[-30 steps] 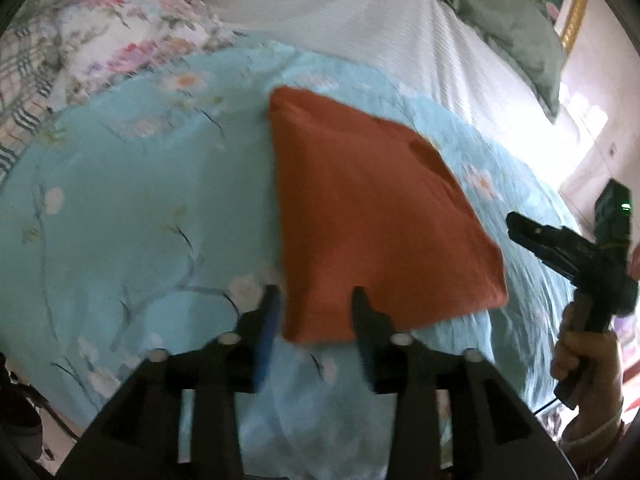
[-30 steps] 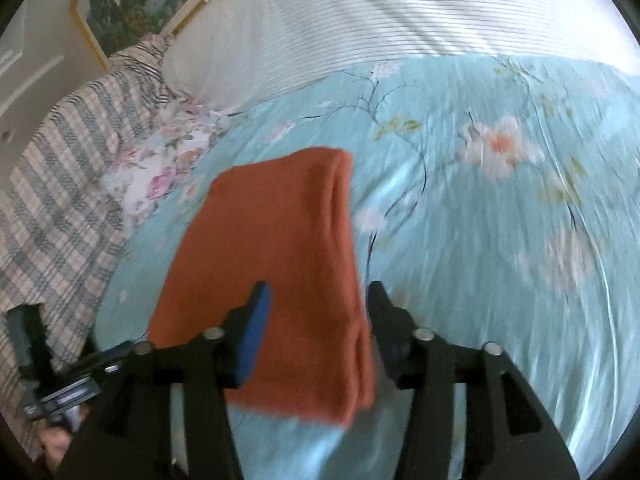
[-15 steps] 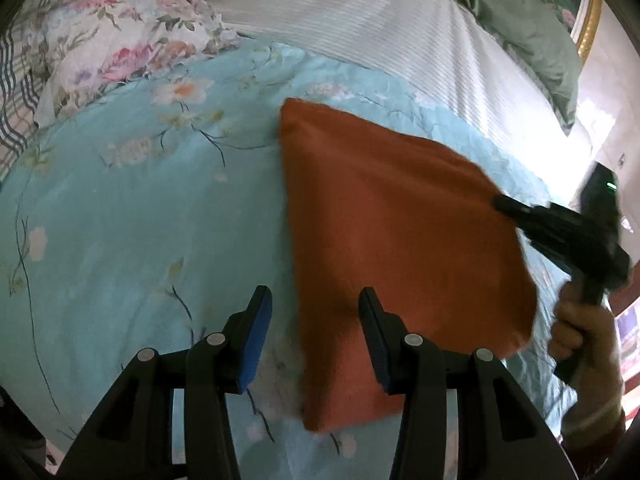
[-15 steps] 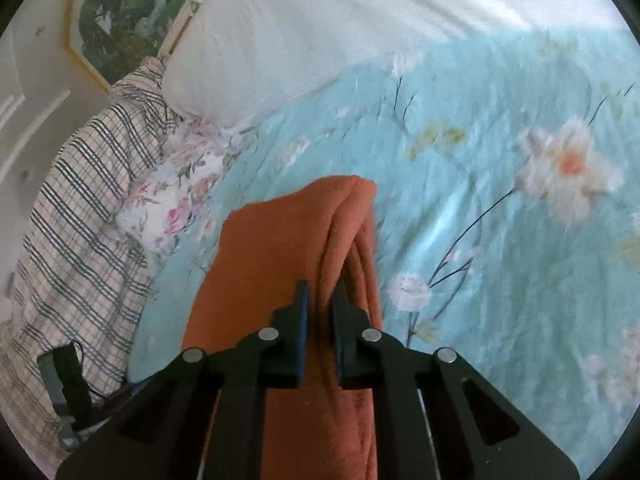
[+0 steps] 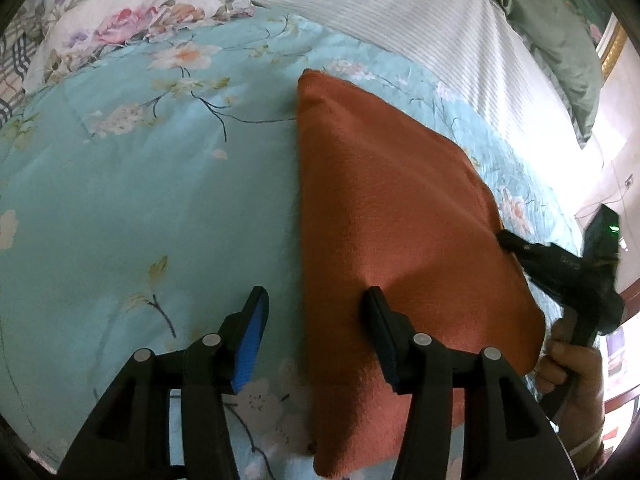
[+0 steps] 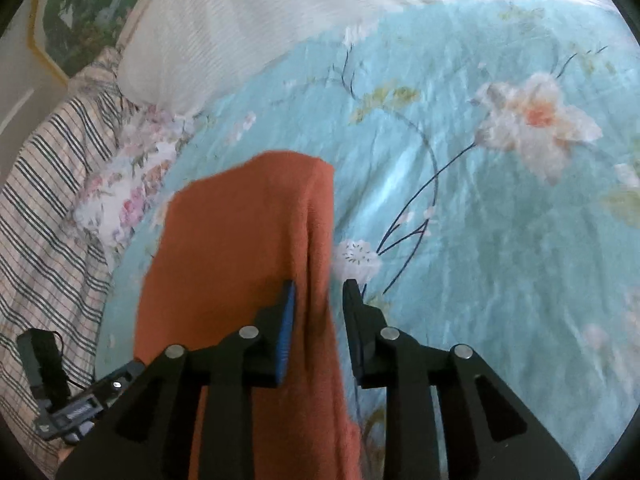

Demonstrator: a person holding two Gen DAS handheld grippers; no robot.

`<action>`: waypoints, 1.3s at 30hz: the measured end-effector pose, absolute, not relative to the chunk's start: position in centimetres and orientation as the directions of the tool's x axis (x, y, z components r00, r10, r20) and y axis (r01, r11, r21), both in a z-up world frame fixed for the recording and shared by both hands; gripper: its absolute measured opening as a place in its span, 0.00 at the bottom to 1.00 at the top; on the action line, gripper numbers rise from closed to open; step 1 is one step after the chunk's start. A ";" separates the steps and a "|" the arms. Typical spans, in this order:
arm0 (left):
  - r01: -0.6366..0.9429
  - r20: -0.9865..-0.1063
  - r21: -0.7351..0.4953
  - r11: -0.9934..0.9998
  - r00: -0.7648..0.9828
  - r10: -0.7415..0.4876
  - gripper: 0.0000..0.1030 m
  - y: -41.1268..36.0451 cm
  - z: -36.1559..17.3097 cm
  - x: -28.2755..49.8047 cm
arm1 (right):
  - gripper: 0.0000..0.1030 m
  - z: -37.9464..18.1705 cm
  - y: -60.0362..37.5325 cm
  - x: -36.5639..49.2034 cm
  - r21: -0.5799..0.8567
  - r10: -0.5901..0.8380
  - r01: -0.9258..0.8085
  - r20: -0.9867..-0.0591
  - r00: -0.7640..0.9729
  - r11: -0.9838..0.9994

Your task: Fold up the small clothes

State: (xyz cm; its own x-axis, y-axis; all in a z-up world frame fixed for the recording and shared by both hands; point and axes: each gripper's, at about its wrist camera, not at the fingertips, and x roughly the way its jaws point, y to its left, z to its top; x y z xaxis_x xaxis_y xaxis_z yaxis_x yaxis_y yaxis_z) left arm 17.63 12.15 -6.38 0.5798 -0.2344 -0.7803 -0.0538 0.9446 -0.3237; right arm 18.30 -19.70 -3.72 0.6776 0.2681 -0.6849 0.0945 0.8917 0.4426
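One folded garment: orange cloth (image 5: 392, 216), lying on the turquoise floral bedspread (image 5: 132, 200). Two grippers, one visible hand.

Left gripper (image 5: 316, 312): jaws wide apart, holding nothing. The cloth's long left edge runs straight ahead between its two fingers, so the right finger sits over orange fabric and the blue-padded left finger (image 5: 250, 344) over bare bedspread. Whether either finger touches the surface cannot be told.

Right gripper (image 6: 318, 304): jaws apart, narrower than the left's. The cloth's (image 6: 240, 264) rounded, doubled right edge lies in the gap between the fingers; the pads do not press it. From the left wrist view this gripper's tip (image 5: 510, 240) meets the cloth's right edge, with the person's right hand (image 5: 572, 364) on the grip below.

Edges: near edge of the cloth drops out of view under both grippers; far corner points ahead of the left gripper toward one white striped pillow (image 5: 420, 20).

Open room: broad bare bedspread left of the left gripper and right of the right gripper. One floral pillow (image 5: 120, 12) far ahead-left; plaid fabric (image 6: 44, 200) left of the right gripper; one green cushion (image 5: 560, 40) ahead-right.
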 end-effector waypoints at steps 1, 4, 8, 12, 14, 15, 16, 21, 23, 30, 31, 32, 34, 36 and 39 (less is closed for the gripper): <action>-0.054 -0.781 -0.318 0.947 0.581 -0.229 0.50 12.0 -6.4 17.4 | 0.25 -3.0 -19.5 17.6 0.434 0.262 0.082 -0.671 0.694 0.897; -0.056 -0.781 -0.308 0.950 0.585 -0.219 0.50 11.9 -6.3 17.1 | 0.25 -1.5 -17.1 15.2 0.437 0.329 -0.027 -0.631 0.702 0.899; -0.059 -0.783 -0.304 0.951 0.585 -0.214 0.50 11.8 -6.2 17.1 | 0.25 -4.5 -15.8 15.3 0.376 0.303 -0.009 -0.731 0.612 0.926; -0.052 -0.784 -0.262 0.964 0.594 -0.181 0.50 11.6 -5.4 16.2 | 0.26 -3.9 -16.6 14.8 0.429 0.329 0.008 -0.705 0.629 0.903; -0.047 -0.779 -0.240 0.970 0.606 -0.163 0.54 11.5 -4.9 15.4 | 0.36 -2.9 -16.5 14.2 0.422 0.323 0.002 -0.696 0.641 0.907; -0.047 -0.776 -0.220 0.974 0.614 -0.146 0.56 11.5 -4.6 14.9 | 0.45 -2.4 -16.6 13.8 0.426 0.325 -0.002 -0.687 0.650 0.905; -0.049 -0.774 -0.206 0.977 0.619 -0.132 0.62 11.5 -4.4 14.4 | 0.51 -2.0 -16.5 13.3 0.424 0.323 -0.006 -0.680 0.658 0.905; -0.054 -0.782 -0.162 0.985 0.616 -0.094 0.76 11.4 -4.2 11.5 | 0.55 -0.5 -16.0 10.4 0.399 0.315 -0.032 -0.670 0.673 0.917; -0.055 -0.793 -0.136 0.989 0.605 -0.076 0.79 11.3 -4.4 10.6 | 0.62 -0.2 -15.5 9.2 0.368 0.299 -0.043 -0.675 0.675 0.929; -0.022 -0.814 -0.091 0.996 0.577 -0.062 0.79 10.5 -5.0 7.6 | 0.77 -0.3 -13.8 4.7 0.269 0.256 -0.084 -0.706 0.661 0.959; -0.014 -0.817 -0.082 0.997 0.573 -0.059 0.80 10.3 -5.0 7.3 | 0.77 -0.6 -13.8 4.4 0.267 0.257 -0.086 -0.711 0.655 0.960; -0.005 -0.830 -0.062 0.998 0.556 -0.048 0.80 9.9 -5.3 7.1 | 0.77 -0.9 -13.6 3.9 0.262 0.254 -0.085 -0.721 0.645 0.961; 0.005 -0.843 -0.030 1.000 0.537 -0.028 0.80 9.4 -5.7 6.8 | 0.78 -1.4 -13.1 3.1 0.248 0.247 -0.087 -0.738 0.628 0.965; 0.013 -0.840 -0.011 1.000 0.542 -0.016 0.80 9.1 -5.9 6.4 | 0.78 -1.8 -12.5 2.2 0.224 0.238 -0.101 -0.756 0.610 0.969; 0.018 -0.834 0.024 1.000 0.551 0.010 0.80 8.8 -5.7 5.6 | 0.80 -2.0 -12.0 1.1 0.197 0.227 -0.116 -0.772 0.593 0.973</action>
